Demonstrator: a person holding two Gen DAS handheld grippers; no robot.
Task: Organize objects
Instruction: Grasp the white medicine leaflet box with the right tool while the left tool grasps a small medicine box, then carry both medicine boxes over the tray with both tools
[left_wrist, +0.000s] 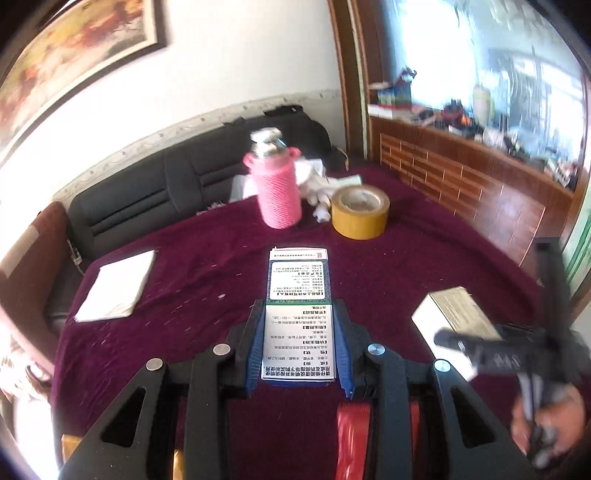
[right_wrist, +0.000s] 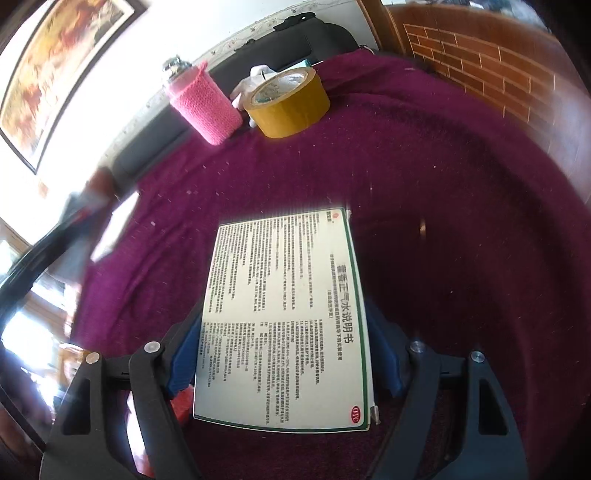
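Observation:
My left gripper (left_wrist: 298, 314) is shut on a narrow white medicine box (left_wrist: 297, 291) with green print, held above the maroon cloth (left_wrist: 207, 266). My right gripper (right_wrist: 286, 325) is shut on a wide white box printed with an instruction text (right_wrist: 284, 317), held over the cloth (right_wrist: 443, 221). That box and the right gripper also show, blurred, in the left wrist view (left_wrist: 454, 317). A pink knitted bottle (left_wrist: 275, 188) and a yellow tape roll (left_wrist: 360, 212) stand at the far side; they also show in the right wrist view: the bottle (right_wrist: 205, 103), the tape (right_wrist: 288, 105).
A white folded paper (left_wrist: 118, 286) lies at the left on the cloth. White crumpled items (left_wrist: 317, 184) lie behind the bottle and tape. A black sofa (left_wrist: 147, 199) runs along the far edge. A red packet (left_wrist: 352, 439) lies below my left gripper. A wooden wall panel (left_wrist: 461, 188) stands to the right.

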